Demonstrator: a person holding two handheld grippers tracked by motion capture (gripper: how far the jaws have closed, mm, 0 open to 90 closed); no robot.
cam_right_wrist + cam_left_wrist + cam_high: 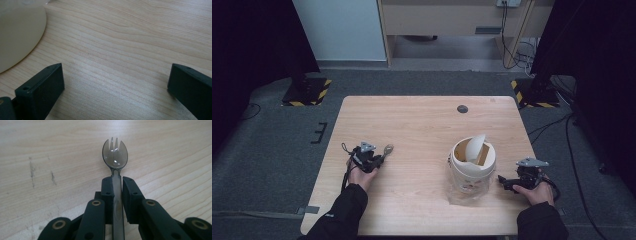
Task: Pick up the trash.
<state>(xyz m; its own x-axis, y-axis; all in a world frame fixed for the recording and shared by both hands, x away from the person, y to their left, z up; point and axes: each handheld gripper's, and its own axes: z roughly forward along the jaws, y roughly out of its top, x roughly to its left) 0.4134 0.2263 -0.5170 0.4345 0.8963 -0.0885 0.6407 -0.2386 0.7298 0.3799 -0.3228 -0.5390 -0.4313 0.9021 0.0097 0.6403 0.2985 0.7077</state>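
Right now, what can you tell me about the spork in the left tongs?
The spork looks like smoky translucent grey plastic, with a shallow spoon bowl ending in short tines. Its flat handle runs back between the jaws of the left tongs, which are shut on it just behind the bowl. It points away from the hand, bowl up, low over the wooden table; whether it touches the wood I cannot tell. It sits at the table's left side.

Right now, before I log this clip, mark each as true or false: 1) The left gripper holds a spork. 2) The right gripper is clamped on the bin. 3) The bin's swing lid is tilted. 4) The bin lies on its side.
1) True: the left gripper is shut on the spork.
2) False: the right gripper is open beside the bin.
3) True: the swing lid is tilted.
4) False: it stands upright on the table.
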